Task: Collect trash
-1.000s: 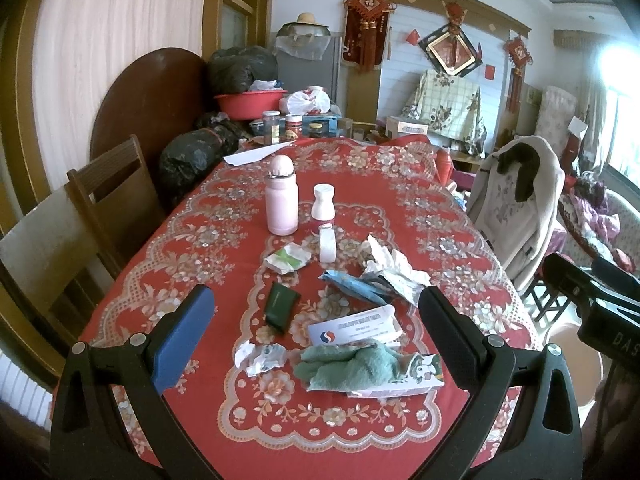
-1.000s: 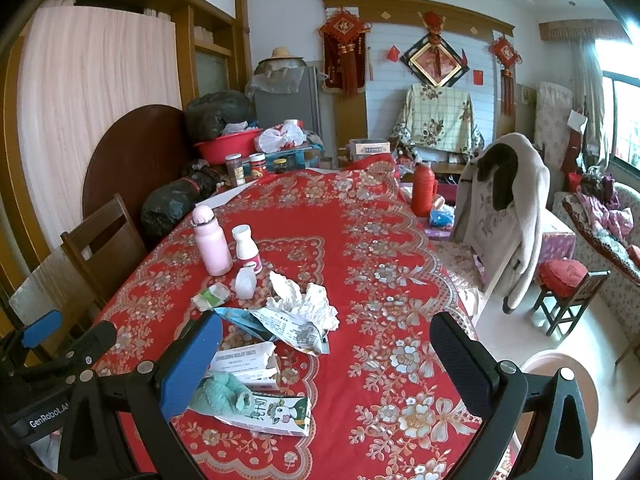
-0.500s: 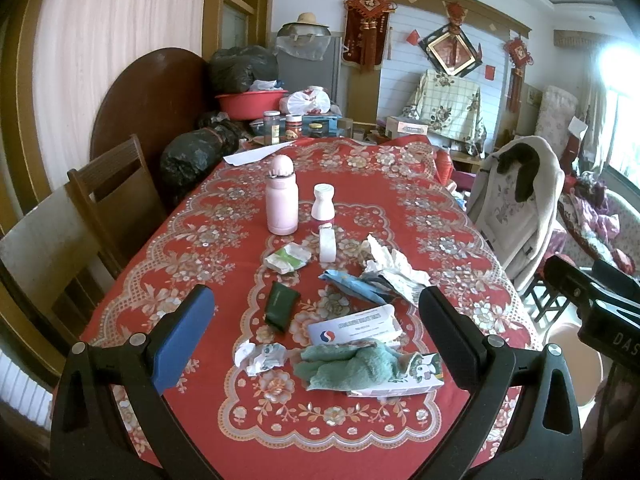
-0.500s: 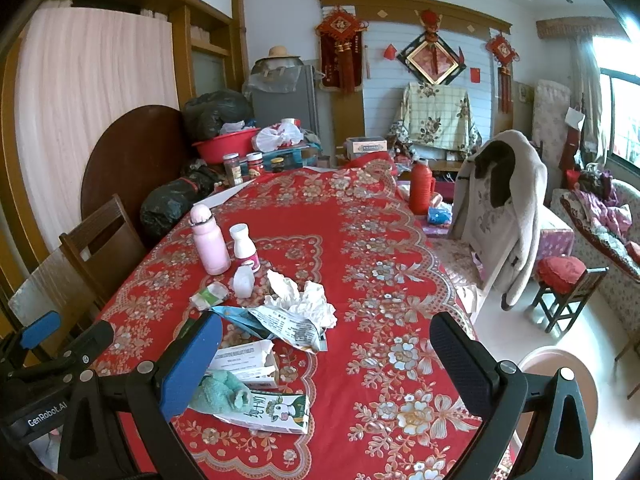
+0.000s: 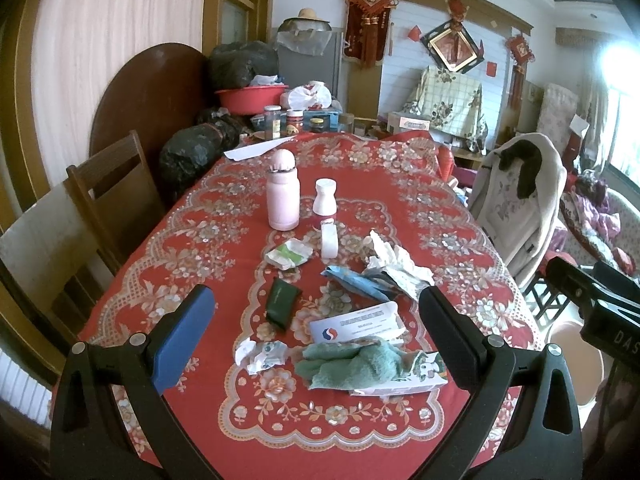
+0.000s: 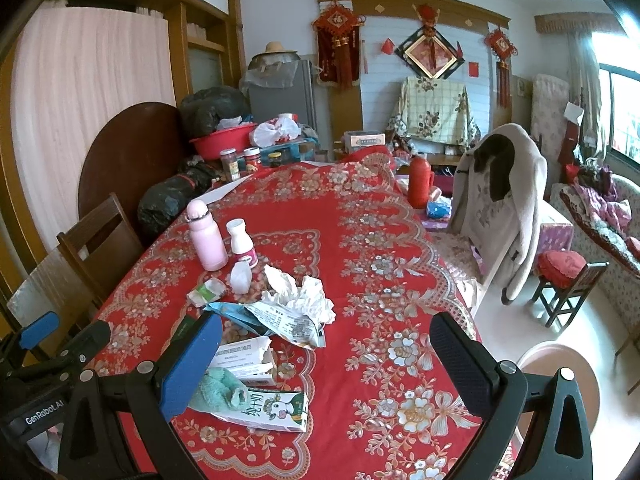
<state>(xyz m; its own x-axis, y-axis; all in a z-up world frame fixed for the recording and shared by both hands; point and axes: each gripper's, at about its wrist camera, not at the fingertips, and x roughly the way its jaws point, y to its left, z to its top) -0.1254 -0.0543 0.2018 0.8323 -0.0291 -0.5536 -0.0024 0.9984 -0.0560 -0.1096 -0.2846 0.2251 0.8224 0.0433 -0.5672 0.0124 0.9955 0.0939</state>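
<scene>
Both claws hover above the near edge of the counter (image 5: 168, 248), which is covered with a red floral cloth. The left claw (image 5: 316, 320) has its fingers wide apart and holds nothing. The right claw (image 6: 326, 348) is likewise spread and empty.

The trash lies in a loose cluster on the near half of the counter. Nearest the left claw sit a small crumpled white paper scrap (image 5: 260, 354), a wad of green cloth (image 5: 352, 364) resting on a flattened milk carton (image 6: 276, 408), and a white printed tablet box (image 5: 356, 324) just behind. Further in are a dark green sachet (image 5: 282, 300), a torn blue-and-white wrapper (image 5: 360, 282), crumpled white tissue (image 6: 304, 292) and a green-and-white packet (image 5: 290, 254). A pink flask (image 5: 283, 196) and a white plastic bottle (image 5: 325, 197) stand upright behind the cluster; whether they count as trash cannot be told.

Assessment: no item is yet gripped, so the step in hand appears to be the first pick. A round pale bin (image 6: 560, 376) shows on the floor to the right.

Recommendation: take the nearest loose piece first, lower the claw straight down over it, and pinch the bulk of the crumple rather than an edge. Light paper may slide on the cloth; close slowly. Keep clear of the upright bottles.
</scene>
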